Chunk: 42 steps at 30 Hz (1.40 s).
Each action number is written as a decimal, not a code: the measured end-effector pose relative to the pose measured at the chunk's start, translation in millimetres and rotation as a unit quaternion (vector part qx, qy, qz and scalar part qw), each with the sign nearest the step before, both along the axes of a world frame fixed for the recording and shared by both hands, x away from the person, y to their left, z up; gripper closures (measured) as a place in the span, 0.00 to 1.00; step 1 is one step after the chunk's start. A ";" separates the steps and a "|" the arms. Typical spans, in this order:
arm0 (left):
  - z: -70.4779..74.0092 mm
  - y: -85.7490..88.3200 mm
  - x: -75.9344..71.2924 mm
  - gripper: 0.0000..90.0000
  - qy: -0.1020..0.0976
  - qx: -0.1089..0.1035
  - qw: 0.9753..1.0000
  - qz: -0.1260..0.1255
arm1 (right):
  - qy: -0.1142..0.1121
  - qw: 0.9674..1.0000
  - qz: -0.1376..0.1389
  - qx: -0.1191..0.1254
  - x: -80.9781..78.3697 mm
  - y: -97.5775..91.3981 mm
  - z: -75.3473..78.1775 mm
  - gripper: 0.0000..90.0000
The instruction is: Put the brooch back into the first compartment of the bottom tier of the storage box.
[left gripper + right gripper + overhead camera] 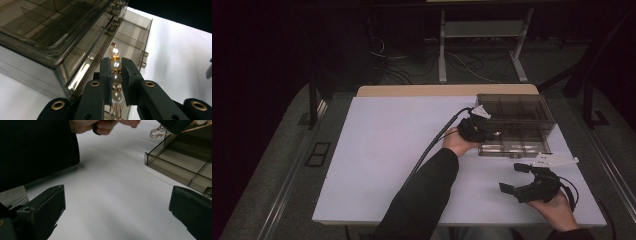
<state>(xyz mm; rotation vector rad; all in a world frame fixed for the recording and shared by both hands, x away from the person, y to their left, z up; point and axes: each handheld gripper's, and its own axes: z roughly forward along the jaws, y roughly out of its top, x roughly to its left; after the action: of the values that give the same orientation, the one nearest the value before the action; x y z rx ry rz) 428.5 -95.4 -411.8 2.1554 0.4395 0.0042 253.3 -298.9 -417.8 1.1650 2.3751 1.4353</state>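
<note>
White tabletop (377, 165) nearest, right gripper (518, 179) idle with jaws wide — farther off, the left gripper (116, 75) clamps a pearl hairpin (115, 65), long axis pointing into the open smoky organizer box (135, 37) just ahead.
</note>
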 end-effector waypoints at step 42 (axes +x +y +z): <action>36.6 70.8 -24.5 0.14 0.007 -0.020 1.000 0.013 | 0.000 1.000 0.001 0.000 -0.9 -0.5 0.3 0.00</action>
<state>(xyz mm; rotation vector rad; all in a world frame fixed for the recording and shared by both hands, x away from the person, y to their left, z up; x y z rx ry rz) 404.0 -24.6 -375.3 2.1118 0.4731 -0.0055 252.4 -299.4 -417.5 1.1620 2.3761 1.4375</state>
